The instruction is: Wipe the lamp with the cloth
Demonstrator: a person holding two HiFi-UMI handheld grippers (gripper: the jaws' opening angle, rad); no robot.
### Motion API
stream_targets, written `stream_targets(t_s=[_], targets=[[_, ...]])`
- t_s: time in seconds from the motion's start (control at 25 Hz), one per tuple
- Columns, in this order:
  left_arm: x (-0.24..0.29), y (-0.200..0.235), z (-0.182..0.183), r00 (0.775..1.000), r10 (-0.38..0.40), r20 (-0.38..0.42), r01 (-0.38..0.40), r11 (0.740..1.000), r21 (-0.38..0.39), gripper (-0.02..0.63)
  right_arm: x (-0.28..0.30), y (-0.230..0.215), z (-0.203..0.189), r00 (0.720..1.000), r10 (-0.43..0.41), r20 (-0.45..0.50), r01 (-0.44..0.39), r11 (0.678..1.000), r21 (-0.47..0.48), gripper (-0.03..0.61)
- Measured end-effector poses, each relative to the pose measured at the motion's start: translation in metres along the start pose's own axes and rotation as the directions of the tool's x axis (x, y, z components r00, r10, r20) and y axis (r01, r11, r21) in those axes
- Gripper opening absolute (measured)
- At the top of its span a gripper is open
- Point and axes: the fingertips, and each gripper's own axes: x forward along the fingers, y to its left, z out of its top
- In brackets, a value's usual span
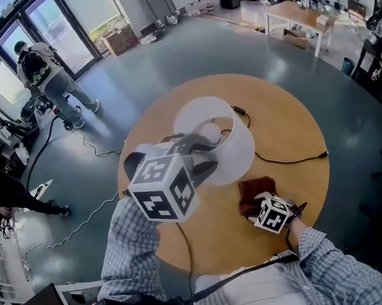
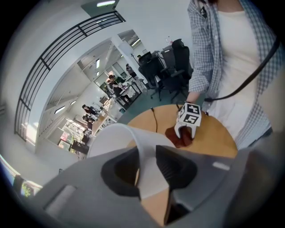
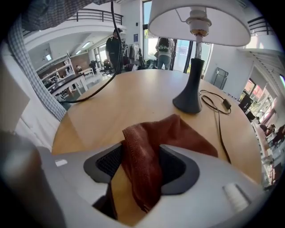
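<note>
Round table: lamp, cloth, both grippers

The lamp [image 1: 210, 128] stands on the round table [image 1: 295, 134], a little behind its centre. Its cord [image 1: 285, 160] runs from the base off to the right across the tabletop. The cloth [image 1: 254, 187] lies on the table before the lamp and to its right, apart from the base. The right gripper [image 3: 140, 167] sits over the cloth's near side, with a fold of cloth between its jaws. The left gripper [image 2: 149, 167] is at the near-left rim of the shade [image 1: 240, 154], with the shade wall between its jaws. On the floor behind the table, a person [image 1: 45, 78] stands far left and a desk [image 1: 299, 16] stands far right.
</note>
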Motion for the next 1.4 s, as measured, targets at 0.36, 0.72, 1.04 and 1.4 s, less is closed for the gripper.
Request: stream_targets(t_s=[0.36, 0.72, 1.04, 1.4], targets=[[0.011, 0.001, 0.013, 0.999, 0.024, -0.036, -0.022, 0.998, 0.064, 0.127, -0.022, -0.012, 0.005, 0.994, -0.070, 0.090, 0.060, 0.992, 0.109, 0.290], [0.026, 0.025, 0.013, 0.993, 0.119, -0.002, -0.119, 0.991, 0.053, 0.156, -0.042, -0.016, -0.002, 0.972, -0.121, 0.199, 0.062, 0.958, 0.280, 0.281], [0.023, 0.033, 0.021, 0.972, 0.198, 0.123, -0.202, 0.979, 0.019, 0.201, -0.058, -0.010, -0.006, 0.956, -0.151, 0.251, 0.053, 0.932, 0.359, 0.273], [-0.029, 0.054, 0.031, 0.813, 0.446, 0.374, -0.350, 0.888, -0.297, 0.255, -0.076, -0.016, 0.004, 0.922, -0.231, 0.311, 0.092, 0.910, 0.404, 0.240]])
